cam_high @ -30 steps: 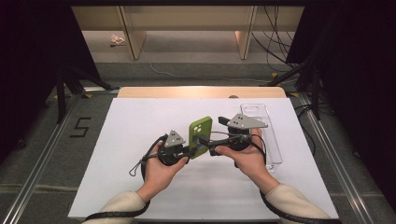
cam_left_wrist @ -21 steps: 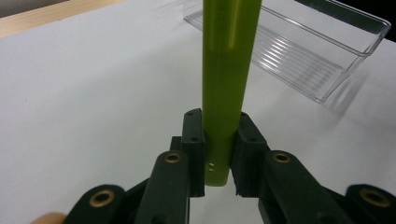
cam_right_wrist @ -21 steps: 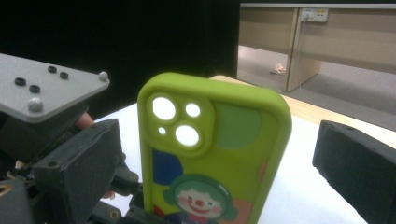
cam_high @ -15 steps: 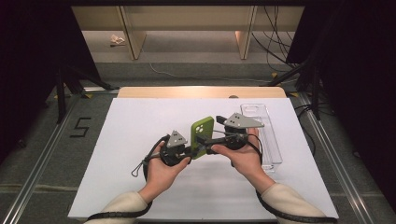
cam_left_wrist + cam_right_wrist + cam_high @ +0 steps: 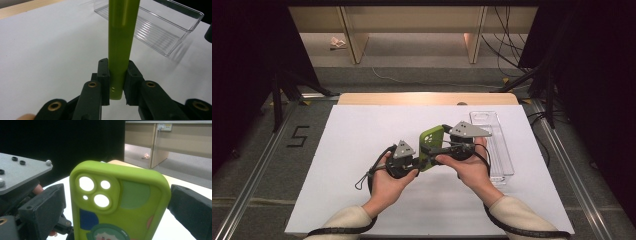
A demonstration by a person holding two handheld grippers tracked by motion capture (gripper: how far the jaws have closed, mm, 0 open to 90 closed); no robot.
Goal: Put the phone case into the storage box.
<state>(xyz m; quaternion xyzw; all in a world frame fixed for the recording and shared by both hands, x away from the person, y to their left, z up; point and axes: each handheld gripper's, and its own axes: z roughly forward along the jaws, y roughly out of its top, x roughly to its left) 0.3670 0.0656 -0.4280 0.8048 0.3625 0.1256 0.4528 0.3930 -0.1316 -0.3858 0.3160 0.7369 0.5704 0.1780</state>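
A lime-green phone case (image 5: 430,145) with a cartoon print and camera cut-outs stands on edge a little above the white table (image 5: 347,150). My left gripper (image 5: 419,160) is shut on the case's lower end; in the left gripper view its pads (image 5: 103,77) press both faces of the case (image 5: 122,37). My right gripper (image 5: 435,149) comes in from the right. In the right gripper view its jaws stand wide on either side of the case (image 5: 120,182), with a thin dark gap at the left one, so my right gripper (image 5: 117,202) is open.
A clear plastic tray (image 5: 499,150) lies along the table's right side, just beyond my right hand, and also shows in the left gripper view (image 5: 162,37). A wooden strip (image 5: 427,98) borders the far edge. Cables and dark stands flank the table.
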